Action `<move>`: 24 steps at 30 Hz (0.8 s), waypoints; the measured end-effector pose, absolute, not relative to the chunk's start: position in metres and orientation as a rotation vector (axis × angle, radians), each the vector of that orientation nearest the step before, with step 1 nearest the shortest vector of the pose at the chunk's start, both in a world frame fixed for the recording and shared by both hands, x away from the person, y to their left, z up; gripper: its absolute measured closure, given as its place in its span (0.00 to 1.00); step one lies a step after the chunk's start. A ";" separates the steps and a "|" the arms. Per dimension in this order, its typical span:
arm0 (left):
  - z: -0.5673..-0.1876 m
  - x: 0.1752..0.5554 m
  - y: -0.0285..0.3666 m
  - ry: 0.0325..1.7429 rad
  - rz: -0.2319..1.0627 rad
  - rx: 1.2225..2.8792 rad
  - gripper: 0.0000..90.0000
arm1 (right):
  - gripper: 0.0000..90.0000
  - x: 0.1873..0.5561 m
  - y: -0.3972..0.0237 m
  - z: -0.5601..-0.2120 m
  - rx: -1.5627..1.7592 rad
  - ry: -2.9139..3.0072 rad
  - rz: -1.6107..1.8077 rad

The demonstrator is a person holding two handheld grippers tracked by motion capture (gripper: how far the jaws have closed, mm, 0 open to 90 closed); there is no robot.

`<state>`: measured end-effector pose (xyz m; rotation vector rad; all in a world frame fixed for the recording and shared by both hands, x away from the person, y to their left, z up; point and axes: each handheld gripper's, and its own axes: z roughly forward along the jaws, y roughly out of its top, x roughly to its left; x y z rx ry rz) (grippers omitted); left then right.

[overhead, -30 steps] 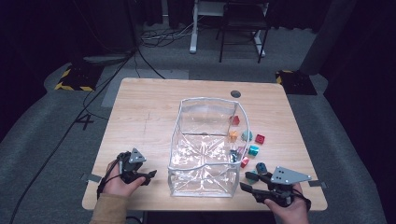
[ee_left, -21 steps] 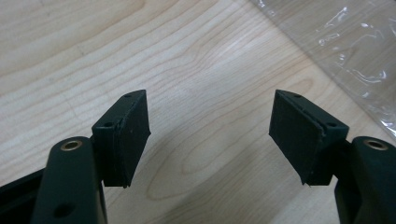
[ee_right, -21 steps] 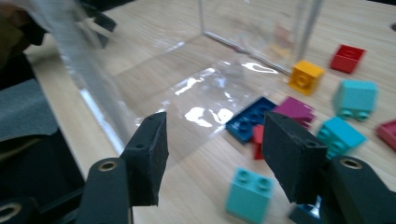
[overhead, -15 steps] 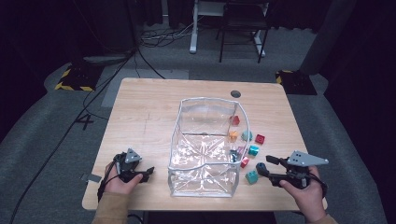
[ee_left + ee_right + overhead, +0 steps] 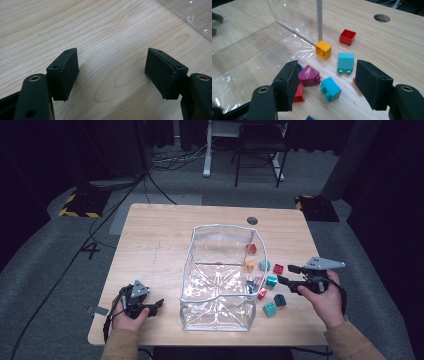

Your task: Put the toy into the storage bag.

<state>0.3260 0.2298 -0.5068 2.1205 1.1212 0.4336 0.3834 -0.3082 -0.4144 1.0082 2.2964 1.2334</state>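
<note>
While the right gripper (image 5: pixel 325 82) is aimed at the bricks (image 5: pixel 330 88) just beside the clear box (image 5: pixel 220 280), its jaws, just opened wide, are kept empty for a pick. The left gripper (image 5: pixel 112 72) is rested apart, open, over bare table (image 5: pixel 105 30).

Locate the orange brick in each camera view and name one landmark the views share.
High view: orange brick beside the clear bin's right wall, midway along.
Right gripper view: brick upper centre, at the foot of the bin's grey seam.
Left gripper view: bare wood and the bin's corner.
Shared landmark: the clear bin.
</note>
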 end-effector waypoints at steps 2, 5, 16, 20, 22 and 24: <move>-0.507 0.326 0.230 1.121 0.435 2.120 0.31 | 0.38 0.405 -0.306 -0.420 1.045 2.345 1.208; -0.507 0.326 0.230 1.122 0.432 2.117 0.31 | 0.38 0.416 -0.304 -0.423 1.058 2.368 1.187; -0.507 0.327 0.230 1.115 0.422 2.123 0.30 | 0.36 0.463 -0.286 -0.428 1.094 2.385 1.138; -0.507 0.328 0.231 1.106 0.419 2.129 0.30 | 0.36 0.484 -0.276 -0.429 1.107 2.383 1.114; -0.507 0.328 0.231 1.104 0.418 2.129 0.29 | 0.36 0.499 -0.269 -0.433 1.129 2.380 1.103; -0.507 0.328 0.231 1.104 0.415 2.130 0.29 | 0.36 0.502 -0.267 -0.434 1.133 2.385 1.092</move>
